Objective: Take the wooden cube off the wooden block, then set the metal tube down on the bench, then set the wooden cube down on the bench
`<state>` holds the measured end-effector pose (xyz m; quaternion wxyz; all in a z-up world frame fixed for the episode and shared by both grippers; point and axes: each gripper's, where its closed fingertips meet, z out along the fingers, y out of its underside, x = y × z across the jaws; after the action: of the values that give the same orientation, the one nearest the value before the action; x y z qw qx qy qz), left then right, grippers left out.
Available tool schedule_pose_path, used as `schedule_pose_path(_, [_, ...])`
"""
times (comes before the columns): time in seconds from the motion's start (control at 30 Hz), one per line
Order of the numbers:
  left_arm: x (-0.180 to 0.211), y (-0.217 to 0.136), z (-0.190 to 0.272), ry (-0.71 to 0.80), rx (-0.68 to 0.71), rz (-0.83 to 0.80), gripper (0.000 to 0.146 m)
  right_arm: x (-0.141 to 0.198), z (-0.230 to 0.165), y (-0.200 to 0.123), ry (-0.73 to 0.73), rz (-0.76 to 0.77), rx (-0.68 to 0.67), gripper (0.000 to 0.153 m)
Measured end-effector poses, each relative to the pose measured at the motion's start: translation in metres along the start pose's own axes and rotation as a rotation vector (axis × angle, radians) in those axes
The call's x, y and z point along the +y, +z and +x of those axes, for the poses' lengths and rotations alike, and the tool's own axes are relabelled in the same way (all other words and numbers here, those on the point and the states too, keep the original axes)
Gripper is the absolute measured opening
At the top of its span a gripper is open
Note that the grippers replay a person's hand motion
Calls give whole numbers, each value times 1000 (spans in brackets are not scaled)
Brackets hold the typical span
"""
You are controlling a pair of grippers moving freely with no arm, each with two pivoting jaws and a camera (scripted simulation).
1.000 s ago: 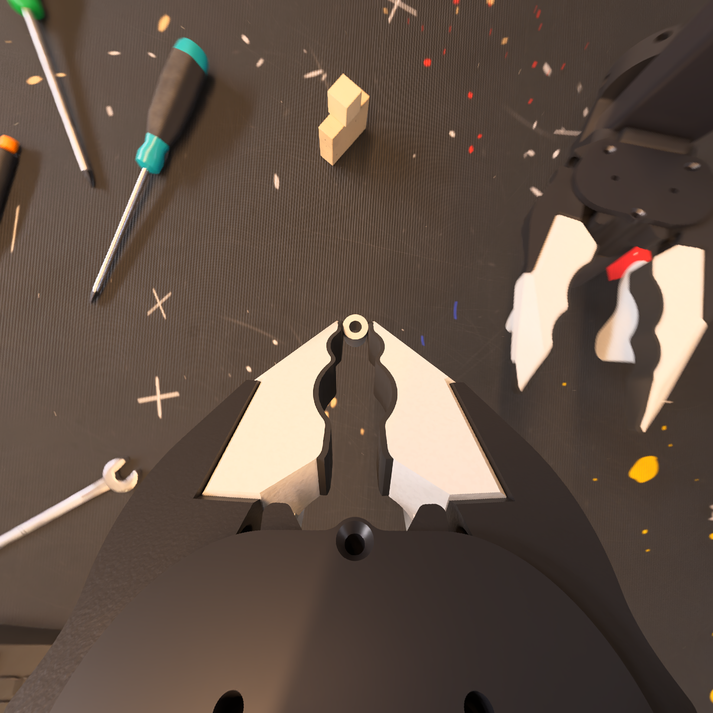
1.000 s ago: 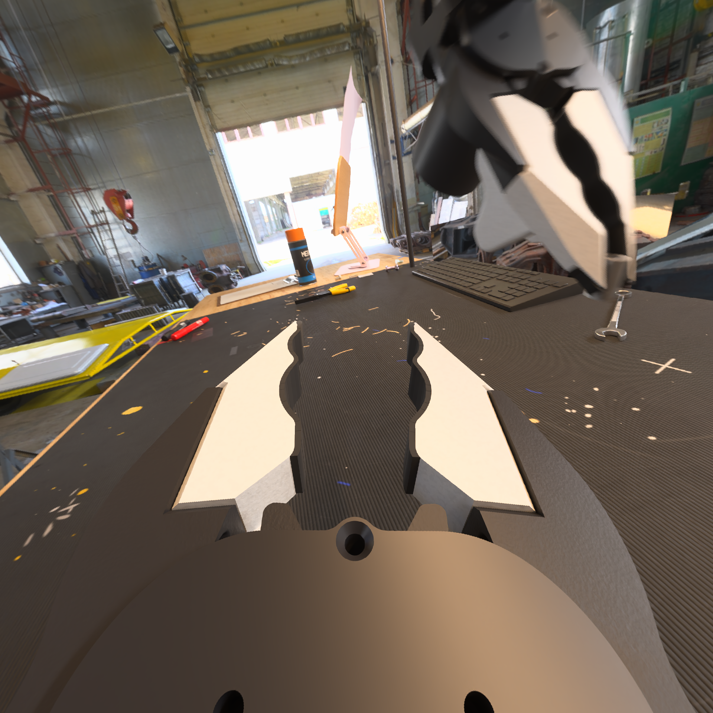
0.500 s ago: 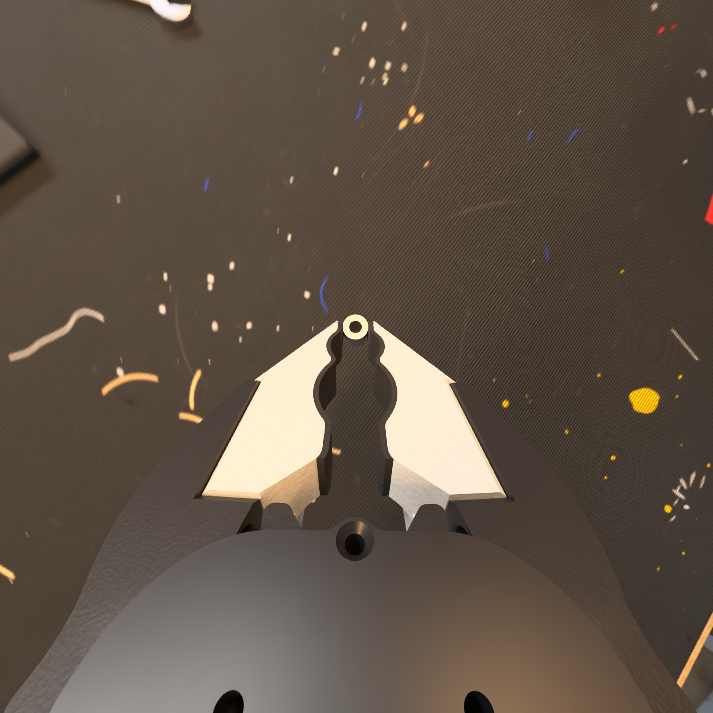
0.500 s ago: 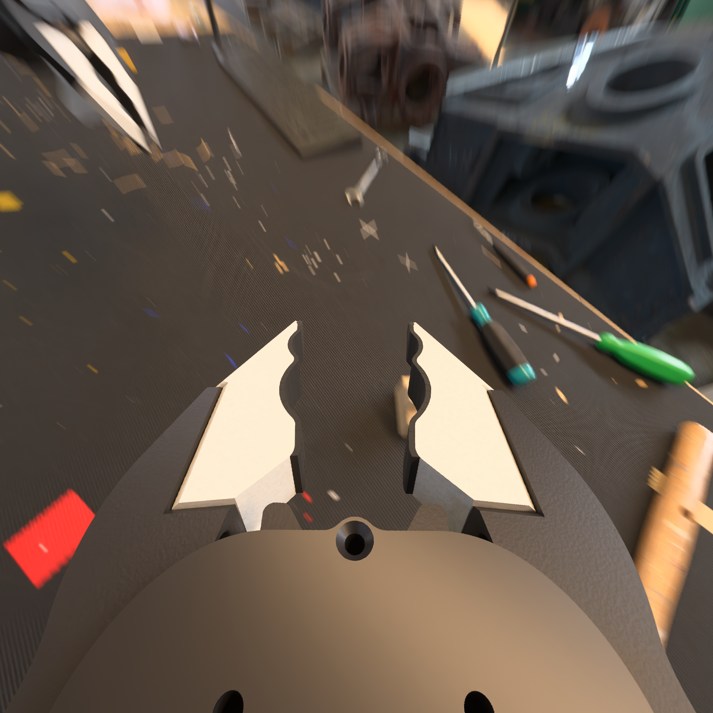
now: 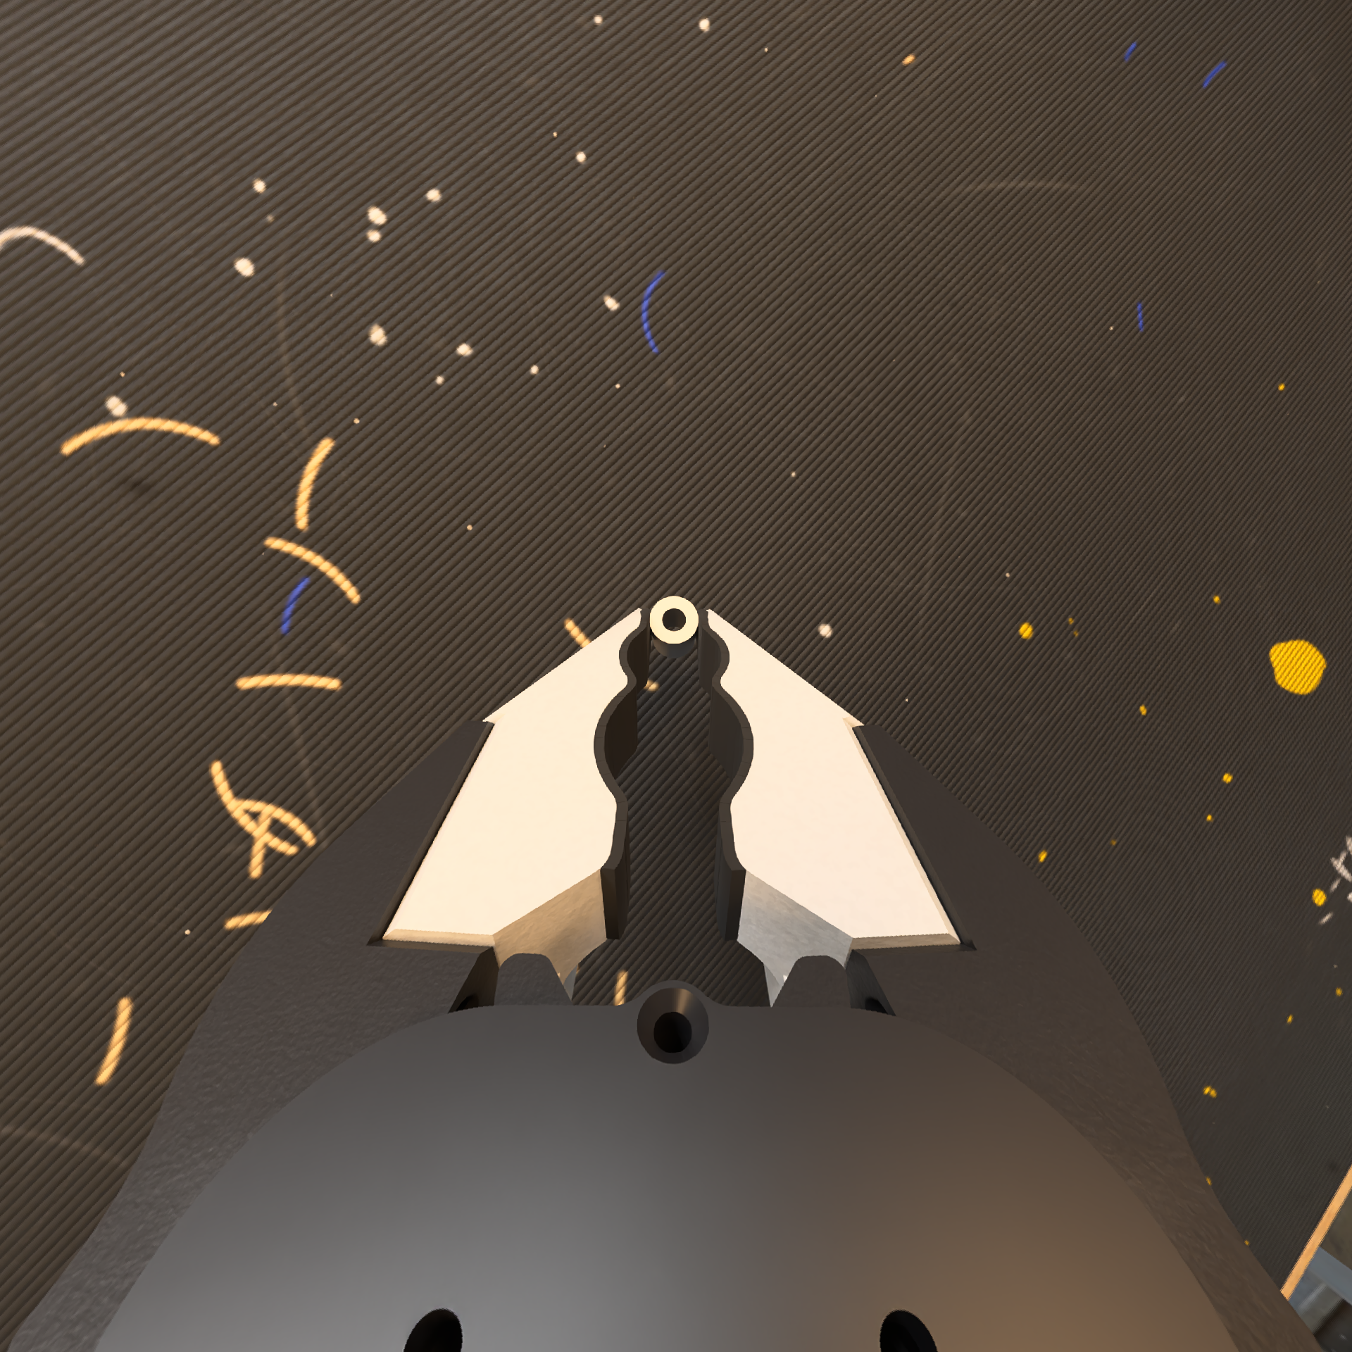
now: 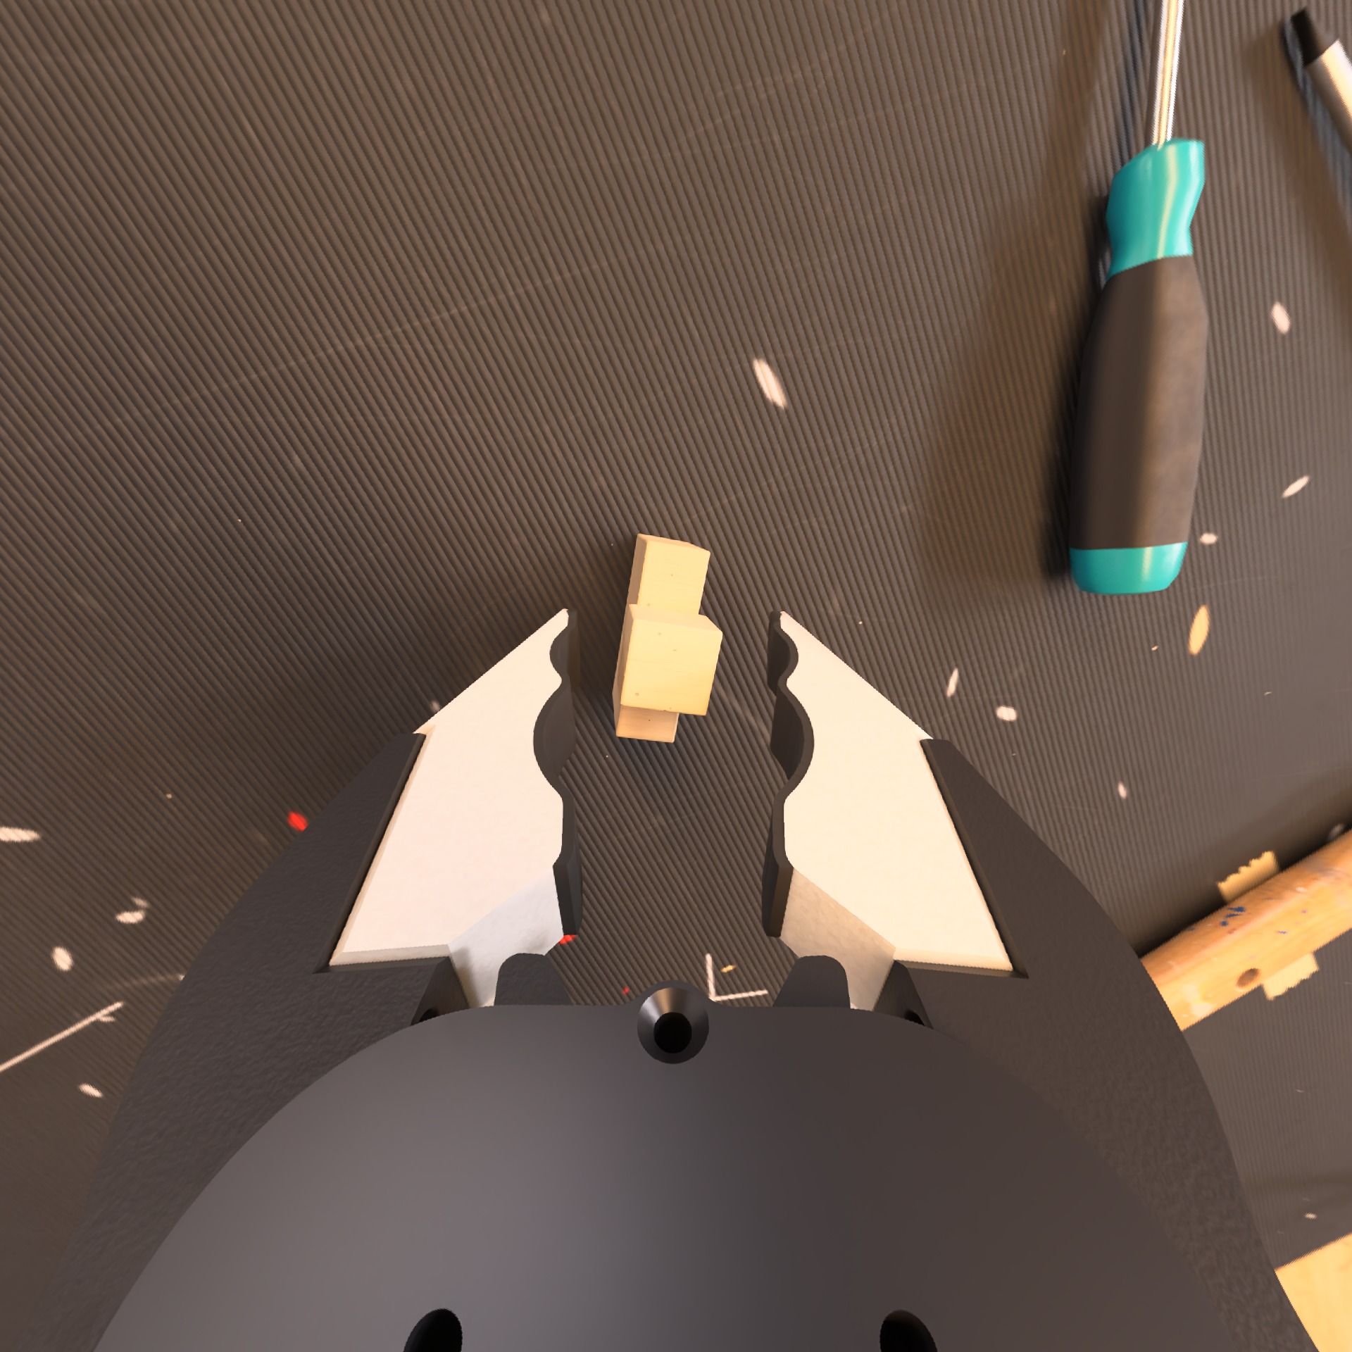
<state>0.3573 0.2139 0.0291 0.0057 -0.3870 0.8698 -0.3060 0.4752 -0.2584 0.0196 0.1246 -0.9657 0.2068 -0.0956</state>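
In the left wrist view my left gripper (image 5: 673, 622) is shut on the metal tube (image 5: 673, 620), seen end-on as a small pale ring at the fingertips, above the dark ribbed bench mat (image 5: 878, 293). In the right wrist view my right gripper (image 6: 669, 629) is open and points down over the wooden cube (image 6: 669, 662), which sits on top of the longer wooden block (image 6: 669, 571) on the mat. The cube lies between the two fingertips, below them, and touches neither finger.
A screwdriver with a teal and black handle (image 6: 1145, 366) lies to the right of the block, with another tool's shaft (image 6: 1324, 80) at the top right corner. A wooden piece (image 6: 1244, 944) lies at the lower right. Paint specks and shavings (image 5: 307, 563) mark the mat.
My right gripper has swung from looking across the bench to looking down over the cube and block. My left gripper has carried the tube away from the block and moved closer to the mat.
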Motion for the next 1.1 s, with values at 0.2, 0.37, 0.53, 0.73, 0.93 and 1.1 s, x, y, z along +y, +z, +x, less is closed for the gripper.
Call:
schedule_pose_path(0.2, [4, 2, -7, -3, 20, 9, 12, 3, -3, 1, 79, 0, -46, 35])
schedule_pose_path(0.37, [5, 2, -11, 4, 32, 24, 12, 3, -3, -4, 138, 18, -48, 27])
schedule_pose_path(0.53, [13, 0, -15, 8, 29, 20, 12, -7, -2, -48, 194, 98, 25, 19])
schedule_pose_path(0.73, [28, -3, -21, 23, 19, -18, 12, -39, -32, -127, 159, 223, 101, 19])
schedule_pose_path(0.93, [36, -8, -21, 32, 31, 21, 12, -108, -95, -167, 70, 397, 40, 19])
schedule_pose_path(1.1, [38, -9, -21, 55, 35, 84, 12, -184, -157, -147, 21, 575, -109, 19])
